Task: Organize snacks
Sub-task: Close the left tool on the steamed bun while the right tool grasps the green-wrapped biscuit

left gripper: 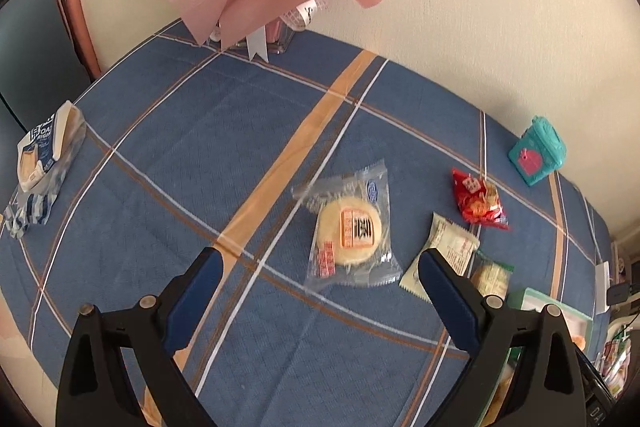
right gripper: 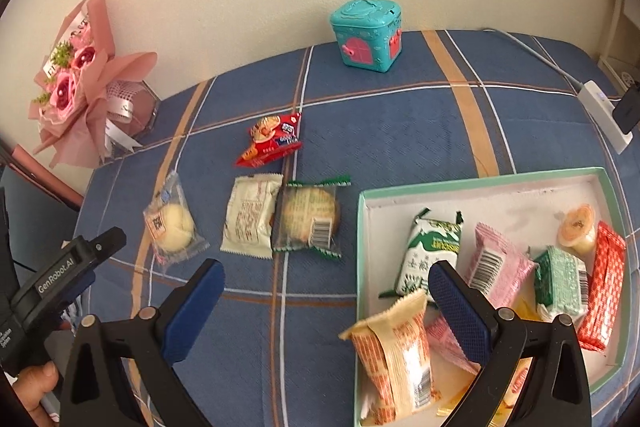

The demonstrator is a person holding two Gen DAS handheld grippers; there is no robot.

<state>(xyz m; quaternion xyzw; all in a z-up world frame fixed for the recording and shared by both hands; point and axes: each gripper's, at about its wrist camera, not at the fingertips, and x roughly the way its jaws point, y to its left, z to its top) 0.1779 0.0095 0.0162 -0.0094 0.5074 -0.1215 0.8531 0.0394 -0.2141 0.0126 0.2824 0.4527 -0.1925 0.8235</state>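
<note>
Snacks awaiting sorting, four loose on the blue plaid desk (right gripper: 400, 131): round bun in clear wrapper (right gripper: 170, 225), cream-white packet (right gripper: 250, 217), green-edged biscuit pack (right gripper: 310, 217) touching the cream one, and red pouch (right gripper: 272, 141) a little behind them. Destination: mint-rimmed box (right gripper: 480, 183) at the right, already carrying a green-and-white pack (right gripper: 434, 251), pink wafer (right gripper: 500, 263), jelly cup (right gripper: 578, 229), a red wafer (right gripper: 602, 291) and others; an orange brick-print packet (right gripper: 394, 351) lies across its near wall, half out. Left gripper (left gripper: 320, 273): jaws spread wide, nothing held, poised above the desk just short of the bun (left gripper: 354, 229). Right gripper (right gripper: 326, 281): likewise wide open and empty, straddling the box's left wall. Risks, as judged: slick film on the bun may slide or crumple under the pads, so a pinch on the loose wrapper edge alone could let it swing or drop; a hard close could squash the soft bun. The cream packet and biscuit pack sit close enough that a grab at one may drag the other. The orange packet could be knocked off the wall by the right gripper. Teal toy box (right gripper: 366, 39) and bouquet (right gripper: 80, 83) stand well clear.
</note>
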